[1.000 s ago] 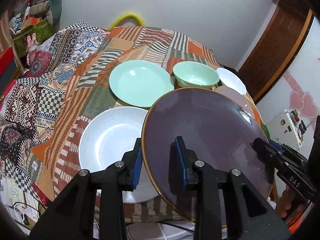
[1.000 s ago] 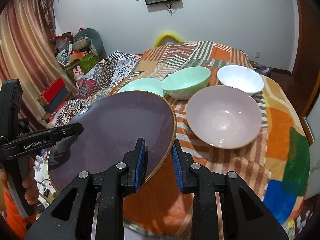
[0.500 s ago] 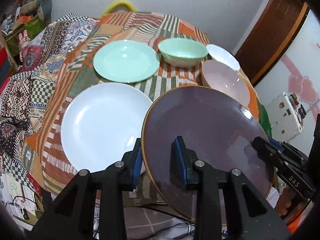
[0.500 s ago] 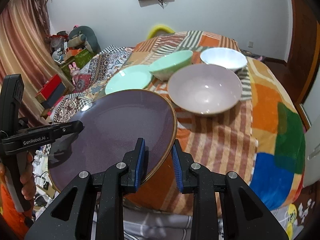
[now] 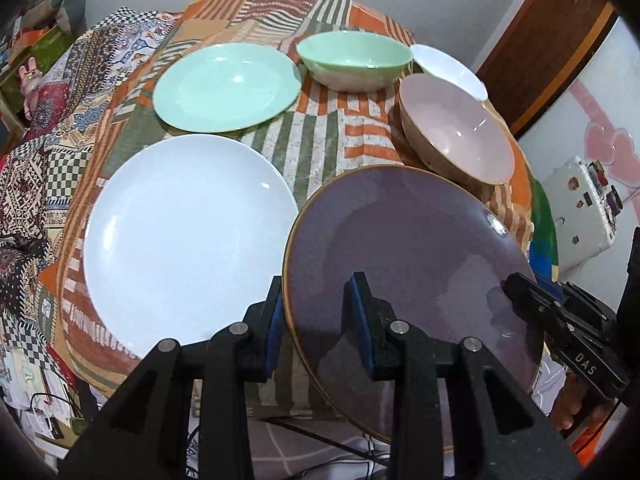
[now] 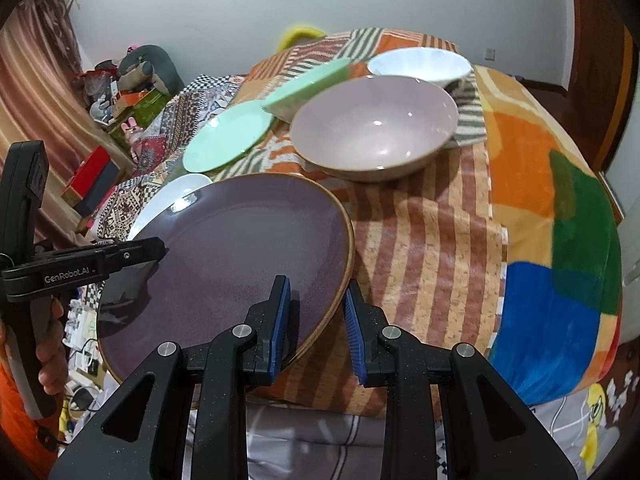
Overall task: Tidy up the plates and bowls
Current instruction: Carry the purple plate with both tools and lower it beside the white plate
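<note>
A large purple plate with a brown rim hangs tilted over the near edge of the table, held from both sides. My left gripper is shut on its left rim. My right gripper is shut on its right rim and also shows as the right gripper in the left wrist view. On the cloth lie a white plate partly under the purple one, a green plate, a green bowl, a pink bowl and a white bowl.
A patchwork cloth covers the round table and drapes over its near edge. A white case stands on the right, by a wooden door. Boxes and toys pile up at the left, beside a curtain. Cables lie on the floor below.
Both grippers have come down and forward with the purple plate still held between them. The table and dishes now sit closer and are seen more from above.
</note>
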The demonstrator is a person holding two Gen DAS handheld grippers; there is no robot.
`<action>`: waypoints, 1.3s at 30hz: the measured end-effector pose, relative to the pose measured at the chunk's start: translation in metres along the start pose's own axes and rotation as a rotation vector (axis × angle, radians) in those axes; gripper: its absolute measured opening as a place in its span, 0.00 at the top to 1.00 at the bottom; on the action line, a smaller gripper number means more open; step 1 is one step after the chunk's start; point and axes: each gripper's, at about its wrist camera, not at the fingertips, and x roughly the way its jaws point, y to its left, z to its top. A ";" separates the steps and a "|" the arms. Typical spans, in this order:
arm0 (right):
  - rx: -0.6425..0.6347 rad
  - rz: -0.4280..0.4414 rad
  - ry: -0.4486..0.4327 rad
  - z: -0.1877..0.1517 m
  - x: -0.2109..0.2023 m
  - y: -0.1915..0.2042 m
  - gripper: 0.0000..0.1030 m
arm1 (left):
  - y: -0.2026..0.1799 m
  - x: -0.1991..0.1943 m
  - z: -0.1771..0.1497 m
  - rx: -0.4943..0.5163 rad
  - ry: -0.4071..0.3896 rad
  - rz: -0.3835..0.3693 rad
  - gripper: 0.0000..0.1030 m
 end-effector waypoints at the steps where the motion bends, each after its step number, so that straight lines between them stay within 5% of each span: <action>1: 0.005 -0.003 0.004 -0.001 0.000 -0.001 0.76 | -0.002 0.003 0.001 0.002 0.007 0.000 0.69; 25: 0.056 -0.039 0.083 -0.003 0.016 -0.025 0.76 | -0.011 0.054 0.008 0.010 0.103 -0.022 0.70; 31: 0.046 -0.056 0.049 0.004 0.009 -0.023 0.75 | -0.026 0.042 0.005 0.100 0.044 0.062 0.70; 39: 0.052 -0.062 -0.004 0.011 -0.011 -0.027 0.73 | -0.021 0.007 0.011 0.083 -0.039 0.045 0.67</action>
